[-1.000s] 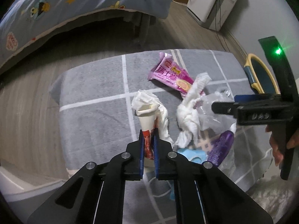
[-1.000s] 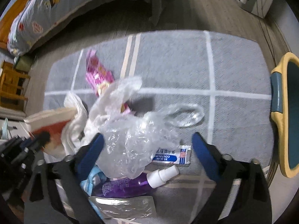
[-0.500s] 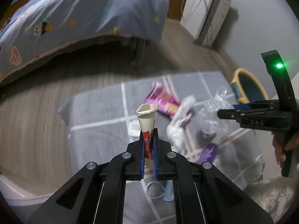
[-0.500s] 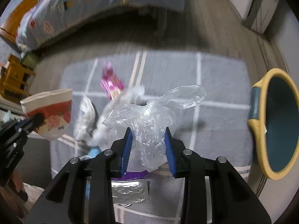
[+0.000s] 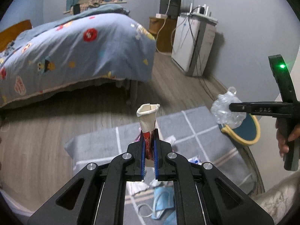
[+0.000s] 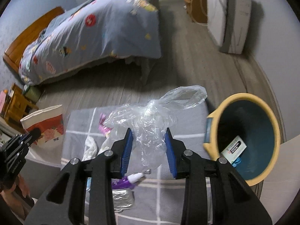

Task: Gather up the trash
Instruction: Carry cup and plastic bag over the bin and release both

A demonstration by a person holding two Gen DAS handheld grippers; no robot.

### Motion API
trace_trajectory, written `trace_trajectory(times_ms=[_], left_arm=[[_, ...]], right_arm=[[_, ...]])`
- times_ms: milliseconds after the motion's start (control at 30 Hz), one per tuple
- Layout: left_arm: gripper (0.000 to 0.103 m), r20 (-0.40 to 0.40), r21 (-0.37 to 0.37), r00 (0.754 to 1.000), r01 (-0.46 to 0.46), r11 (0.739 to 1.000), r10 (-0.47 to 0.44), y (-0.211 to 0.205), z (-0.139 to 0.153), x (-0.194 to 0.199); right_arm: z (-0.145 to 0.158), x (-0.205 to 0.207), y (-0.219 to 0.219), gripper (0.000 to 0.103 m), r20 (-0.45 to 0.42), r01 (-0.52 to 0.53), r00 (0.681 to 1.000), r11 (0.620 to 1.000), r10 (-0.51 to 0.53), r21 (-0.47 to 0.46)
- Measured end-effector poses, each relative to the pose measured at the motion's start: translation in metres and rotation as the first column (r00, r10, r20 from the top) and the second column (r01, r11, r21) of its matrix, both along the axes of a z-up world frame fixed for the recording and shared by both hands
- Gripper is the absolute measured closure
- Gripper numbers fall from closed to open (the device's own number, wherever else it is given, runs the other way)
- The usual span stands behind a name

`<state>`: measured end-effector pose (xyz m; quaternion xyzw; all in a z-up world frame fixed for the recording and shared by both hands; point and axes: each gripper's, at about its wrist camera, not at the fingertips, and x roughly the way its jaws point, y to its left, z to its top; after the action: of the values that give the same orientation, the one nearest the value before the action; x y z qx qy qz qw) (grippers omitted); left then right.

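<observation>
My left gripper (image 5: pixel 149 140) is shut on a flattened paper cup (image 5: pixel 148 118), white with red print, held high above the grey rug (image 5: pixel 105 146). The cup also shows in the right wrist view (image 6: pixel 45 125). My right gripper (image 6: pixel 149 140) is shut on a crumpled clear plastic bag (image 6: pixel 153 118), raised just left of the yellow-rimmed blue trash bin (image 6: pixel 243 138). The bag (image 5: pixel 225 110) and bin (image 5: pixel 243 129) also show in the left wrist view. Trash lies on the rug below: a purple spray bottle (image 6: pixel 125 182), a foil packet (image 6: pixel 122 199), white tissues (image 6: pixel 91 146), a blue face mask (image 5: pixel 163 198).
A bed (image 5: pixel 71 52) with a blue patterned quilt stands beyond the rug. A white appliance (image 5: pixel 193 43) with cables stands by the far wall. A wooden stool (image 6: pixel 15 103) is at the left. The bin holds a small carton (image 6: pixel 234 147).
Both grippers have risen well above the rug. The right gripper closed on the plastic bag and lifted it toward the bin. The left gripper kept the paper cup.
</observation>
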<state>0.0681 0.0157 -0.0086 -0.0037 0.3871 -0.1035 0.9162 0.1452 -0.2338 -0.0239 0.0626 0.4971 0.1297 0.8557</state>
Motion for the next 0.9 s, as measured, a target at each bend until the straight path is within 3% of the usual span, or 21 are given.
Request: trace_trajectory(times_ms=[167,433,667,900], left_arm=[[0.095,0.030,0.005,0.999,0.018,1.000,-0.019,-0.020,0.002,0.004],[0.095,0.007,0.038,0.998,0.070,0.997,-0.070,-0.052,-0.012,0.013],[0.095,0.007,0.088,0.995,0.101,0.991,-0.102,-0.079,-0.023,0.017],[0.095,0.008,0.079,0.991,0.130,0.988,-0.131,-0.105,-0.025,0.020]], right_arm=[[0.008,0.002,-0.042,0.070,0.038,0.072,0.997,0.997,-0.073,0.021],[0.000,0.005,-0.102,0.070,0.047,0.168,0.985,0.986,-0.168,0.013],[-0.010,0.015,-0.132,0.070,0.032,0.216,0.976,0.975,-0.217,0.043],[-0.014,0.025,-0.161,0.070,0.026,0.285,0.957,0.955,-0.288,0.081]])
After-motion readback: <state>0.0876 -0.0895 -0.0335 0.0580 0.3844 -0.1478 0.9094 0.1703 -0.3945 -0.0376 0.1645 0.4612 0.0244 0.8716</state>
